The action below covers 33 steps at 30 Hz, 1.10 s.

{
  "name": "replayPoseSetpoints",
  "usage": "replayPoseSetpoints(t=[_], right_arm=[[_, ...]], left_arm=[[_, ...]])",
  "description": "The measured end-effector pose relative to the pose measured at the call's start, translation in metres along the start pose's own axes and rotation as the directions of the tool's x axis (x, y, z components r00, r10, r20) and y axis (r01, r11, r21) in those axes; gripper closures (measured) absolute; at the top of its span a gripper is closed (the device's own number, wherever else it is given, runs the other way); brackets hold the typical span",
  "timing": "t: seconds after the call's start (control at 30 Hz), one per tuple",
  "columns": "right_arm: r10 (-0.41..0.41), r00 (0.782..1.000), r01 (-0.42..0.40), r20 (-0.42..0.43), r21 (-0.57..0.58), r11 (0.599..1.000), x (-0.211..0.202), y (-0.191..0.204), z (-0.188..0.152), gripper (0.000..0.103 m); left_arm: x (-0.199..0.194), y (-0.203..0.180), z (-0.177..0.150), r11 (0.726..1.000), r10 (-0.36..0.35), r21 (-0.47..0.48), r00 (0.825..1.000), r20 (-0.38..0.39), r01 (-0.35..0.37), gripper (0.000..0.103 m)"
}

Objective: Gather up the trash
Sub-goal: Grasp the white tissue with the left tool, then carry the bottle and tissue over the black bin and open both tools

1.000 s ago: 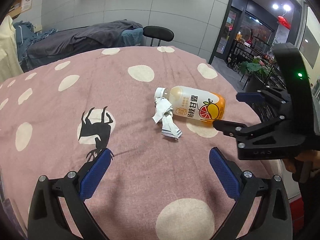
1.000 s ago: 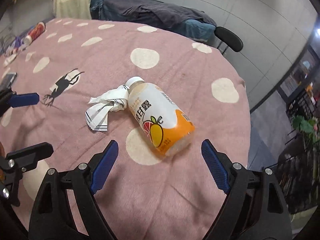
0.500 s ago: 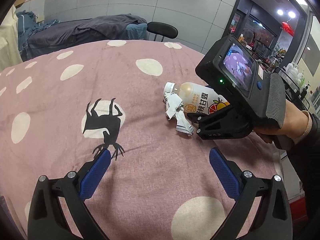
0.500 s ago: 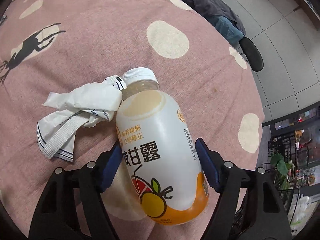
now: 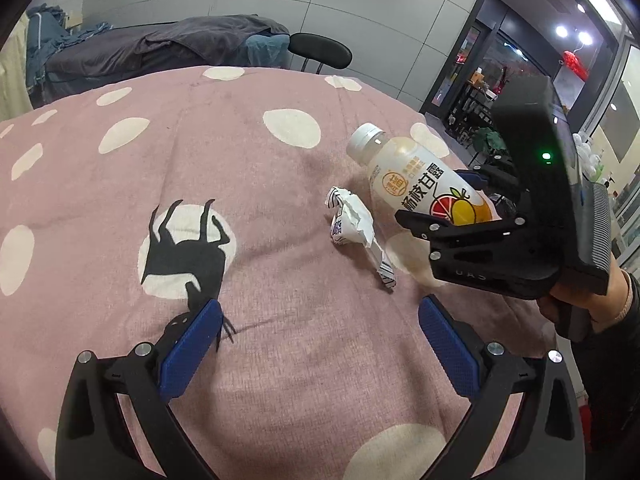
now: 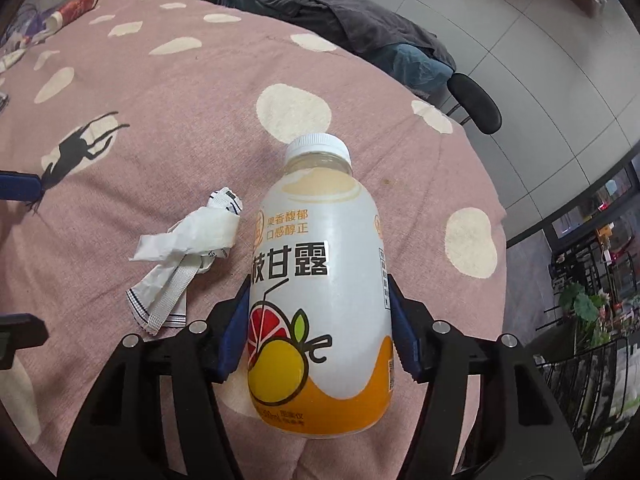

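A white and orange juice bottle with a white cap is held in my right gripper, whose blue pads press on both its sides. In the left wrist view the bottle is tilted and lifted off the pink dotted cloth, with the right gripper shut on its lower half. A crumpled white paper wrapper lies on the cloth just left of the bottle; it also shows in the right wrist view. My left gripper is open and empty, near the wrapper and short of it.
A red can and other litter lie at the far left edge of the cloth. A black chair and a bed with dark bedding stand behind the table. The table edge drops off to the right.
My right gripper closed on the bottle and lifted it, tilting its cap upward. The wrapper stayed on the cloth. My left gripper barely moved.
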State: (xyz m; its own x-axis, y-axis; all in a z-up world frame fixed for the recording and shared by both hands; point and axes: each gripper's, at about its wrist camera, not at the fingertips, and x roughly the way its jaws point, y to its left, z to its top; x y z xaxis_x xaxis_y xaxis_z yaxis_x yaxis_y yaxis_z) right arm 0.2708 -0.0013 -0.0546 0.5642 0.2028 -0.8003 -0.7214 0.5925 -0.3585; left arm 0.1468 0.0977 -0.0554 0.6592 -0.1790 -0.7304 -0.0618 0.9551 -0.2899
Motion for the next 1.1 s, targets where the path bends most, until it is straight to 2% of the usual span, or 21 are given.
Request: replayPoseSetpoints(t=[0.1,0.2,0.27,0.33,0.4,0.47,0.53,0.63,0.73,0.8,0.93,1.1], right_arm=[[0.008,1.000,-0.010,0.029,0.045,0.999,-0.017,-0.007,-0.007,0.042],[0.006,0.999,-0.010,0.049,0.082,0.997,-0.031,-0.009,-0.016,0.042],[0.000,0.998,-0.007,0.064,0.110,0.994,-0.039,-0.014,-0.021,0.042],[-0.019,0.997,0.009,0.075,0.140,0.990,-0.047,-0.019,-0.026,0.042],[-0.064,0.995,0.051,0.077,0.166,0.985,-0.051,-0.027,-0.031,0.042],[-0.049,0.995,0.029,0.090,0.214,0.976,-0.059,-0.038,-0.040,0.042],[-0.073,0.993,0.050,0.088,0.240,0.970,-0.063,-0.045,-0.050,0.042],[-0.086,0.993,0.059,0.081,0.298,0.953,-0.066,-0.058,-0.065,0.042],[-0.084,0.994,0.051,0.076,0.358,0.932,-0.068,-0.068,-0.080,0.042],[-0.087,0.993,0.049,0.079,0.387,0.921,-0.070,-0.071,-0.088,0.041],[-0.089,0.992,0.041,0.091,0.431,0.902,-0.079,-0.075,-0.103,0.041],[-0.098,0.989,0.031,0.112,0.493,0.869,-0.092,-0.080,-0.129,0.041]], left_arm=[[0.010,-0.007,0.011,1.000,0.006,0.018,1.000,-0.015,-0.006,0.006],[0.023,-0.020,0.022,0.998,-0.031,0.056,0.999,-0.034,0.033,0.006],[0.033,-0.028,0.026,0.996,-0.023,0.085,0.999,-0.046,0.027,0.007],[0.044,-0.036,0.028,0.994,0.009,0.108,0.998,-0.058,-0.003,0.015],[0.053,-0.039,0.030,0.994,0.000,0.112,0.997,-0.076,0.008,0.020],[0.059,-0.043,0.031,0.992,0.021,0.125,0.996,-0.090,-0.010,0.023],[0.064,-0.046,0.030,0.990,0.034,0.141,0.994,-0.104,-0.019,0.025],[0.069,-0.047,0.030,0.989,0.037,0.143,0.991,-0.130,-0.018,0.037],[0.070,-0.051,0.029,0.988,0.046,0.149,0.988,-0.145,-0.025,0.056],[0.070,-0.050,0.028,0.989,0.050,0.144,0.987,-0.153,-0.028,0.073],[0.058,-0.056,0.024,0.989,0.053,0.144,0.991,-0.120,-0.035,0.075],[0.029,-0.077,0.020,0.980,0.049,0.193,0.998,-0.034,-0.042,0.076]])
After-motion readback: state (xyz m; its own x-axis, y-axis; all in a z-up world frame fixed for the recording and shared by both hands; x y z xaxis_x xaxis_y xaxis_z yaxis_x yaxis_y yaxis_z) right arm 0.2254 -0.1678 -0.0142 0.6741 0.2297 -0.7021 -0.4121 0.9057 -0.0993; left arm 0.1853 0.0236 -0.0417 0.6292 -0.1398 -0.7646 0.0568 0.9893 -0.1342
